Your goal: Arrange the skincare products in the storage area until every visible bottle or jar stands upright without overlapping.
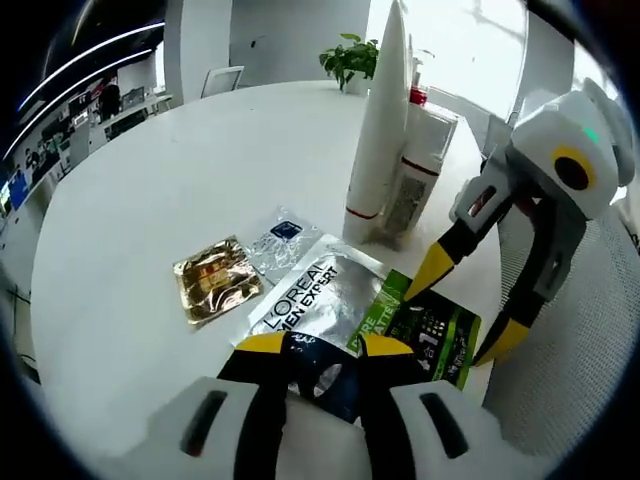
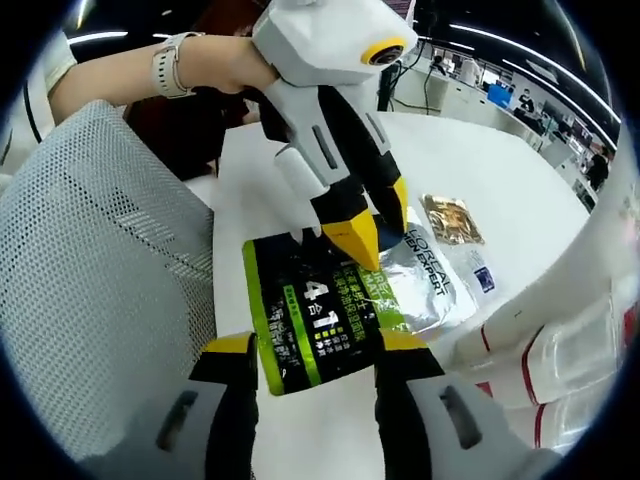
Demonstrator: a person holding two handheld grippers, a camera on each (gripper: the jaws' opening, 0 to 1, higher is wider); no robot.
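Reaching in from opposite sides, the two grippers meet over a small pile of sachets on the white round table (image 1: 150,200). The left gripper (image 2: 368,222) slants down steeply from a person's hand (image 2: 215,62), which wears a wristband, and its yellow tips appear pressed together on the top edge of the green and black sachet (image 2: 315,315). The right gripper (image 1: 460,305) comes in from the side with its jaws spread apart, one tip near the upper edge of that sachet and the other just past its outer corner, holding nothing. Beneath the green sachet lies a silver sachet (image 1: 320,295), with a gold sachet (image 1: 215,278) and a small clear sachet (image 1: 282,238) just beside it. A tall white tube (image 1: 380,120) and a white bottle (image 1: 420,160) stand upright close behind the pile. A mesh chair back (image 2: 90,270) sits at the table's edge.
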